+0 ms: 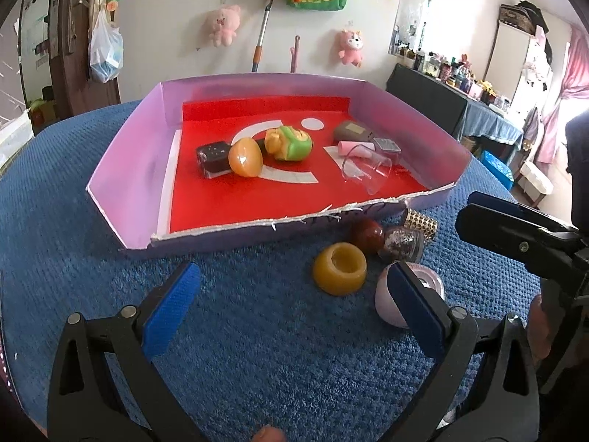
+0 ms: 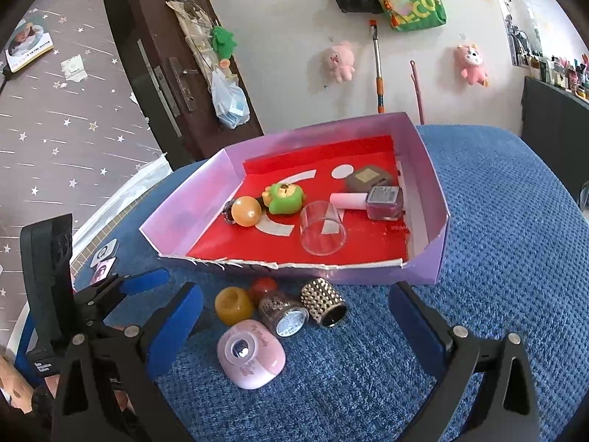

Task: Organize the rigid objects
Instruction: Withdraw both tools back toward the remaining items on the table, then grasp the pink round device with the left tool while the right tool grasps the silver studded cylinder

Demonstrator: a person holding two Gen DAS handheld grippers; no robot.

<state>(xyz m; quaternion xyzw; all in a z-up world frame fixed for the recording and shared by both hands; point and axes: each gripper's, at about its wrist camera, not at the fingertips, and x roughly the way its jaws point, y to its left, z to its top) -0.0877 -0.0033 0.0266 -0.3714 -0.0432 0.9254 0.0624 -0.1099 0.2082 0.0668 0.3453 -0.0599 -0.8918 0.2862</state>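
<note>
I see five loose pieces grouped on the blue cloth-covered counter (image 2: 497,258), just in front of the torn front edge of the lilac box (image 2: 438,221): an amber ring-shaped pot (image 2: 233,305), a dark red ball (image 2: 262,288) behind it, a glittery jar (image 2: 283,313) on its side, a gold studded cylinder (image 2: 324,306) and a pink oval case (image 2: 251,354) nearest me; inside the box, on its red floor, lie an orange ball (image 2: 246,211), a green and yellow toy (image 2: 284,199), a clear cup (image 2: 323,232) tipped over, a pink bottle (image 2: 383,202) and a brown box (image 2: 369,178); my left gripper (image 1: 294,304) hangs over the cloth with its fingers wide apart, gripping nothing, the pink case just behind its right finger; my right gripper (image 2: 296,322) likewise has its fingers spread, empty, above the group.
</note>
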